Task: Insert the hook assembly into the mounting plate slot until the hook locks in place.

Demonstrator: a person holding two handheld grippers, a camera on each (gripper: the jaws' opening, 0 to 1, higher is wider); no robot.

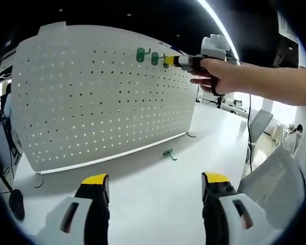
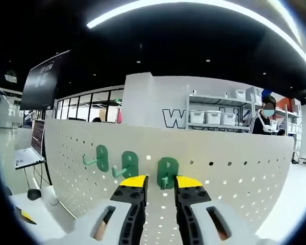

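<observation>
Green plastic hook (image 2: 167, 173) | between right tool (image 2: 160, 182) tips | perforated pegboard (image 2: 234, 168)

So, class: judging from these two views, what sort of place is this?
Probably an indoor lab or workshop: a white pegboard with green hooks stands on a white table, and behind are shelves of storage bins and ceiling strip lights.

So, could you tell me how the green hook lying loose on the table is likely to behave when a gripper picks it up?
The green hook looks like small moulded plastic, so probably light and stiff. Its flat plate with a thin prong suggests it may pivot or slip between jaws. Lying on the smooth white table, it would likely slide if nudged.
</observation>
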